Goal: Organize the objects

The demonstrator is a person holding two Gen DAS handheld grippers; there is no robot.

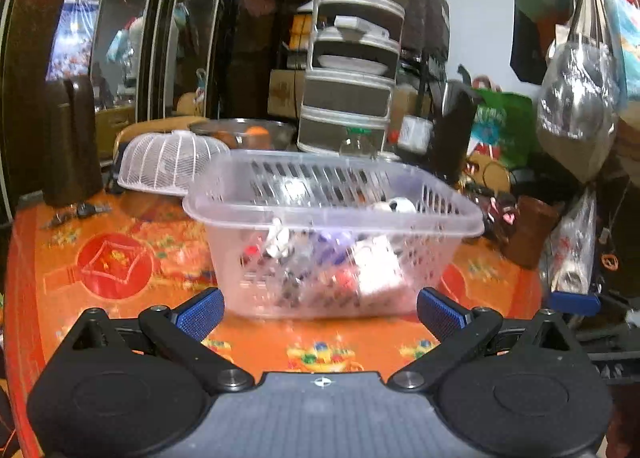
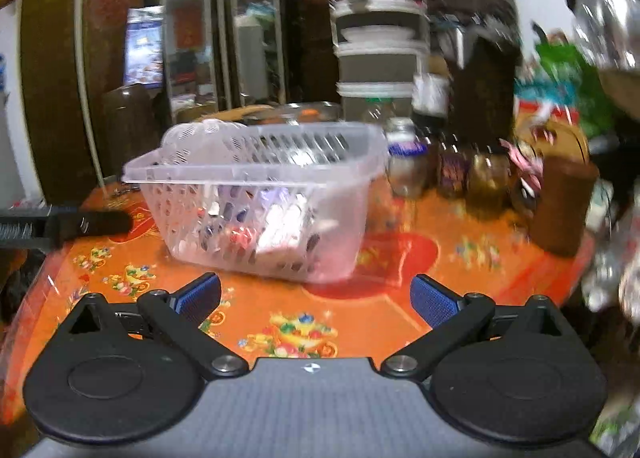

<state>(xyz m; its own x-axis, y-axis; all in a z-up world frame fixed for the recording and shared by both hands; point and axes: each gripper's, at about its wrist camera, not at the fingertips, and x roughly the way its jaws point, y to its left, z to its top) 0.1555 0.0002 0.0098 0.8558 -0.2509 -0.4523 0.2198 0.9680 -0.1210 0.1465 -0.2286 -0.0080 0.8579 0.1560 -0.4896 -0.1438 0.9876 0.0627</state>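
So the biggest thing in front of me is the table (image 1: 120,298), covered in an orange and red patterned cloth with little flower prints. Sitting on it, pretty much dead centre in the left wrist view, is the clear slotted plastic basket (image 1: 332,218); it's got a jumble of small stuff inside, white, red and purple bits, too blurry to name. In the right wrist view the same basket (image 2: 260,198) sits a bit left of centre, seen from its corner.

Behind it to the left there's a white mesh food cover (image 1: 168,164) upside-bowl style on the cloth, just beside the basket's back corner. A brown cup (image 2: 564,206) stands off to the right near the table edge, and a row of jars (image 2: 452,166) lines up between it and the basket.

My left gripper (image 1: 320,312) is spread wide with nothing between the blue pads (image 1: 200,314), hovering just short of the basket's near wall. My right gripper (image 2: 316,298) is the same deal: jaws wide apart, holding nothing, above bare cloth in front of the basket.
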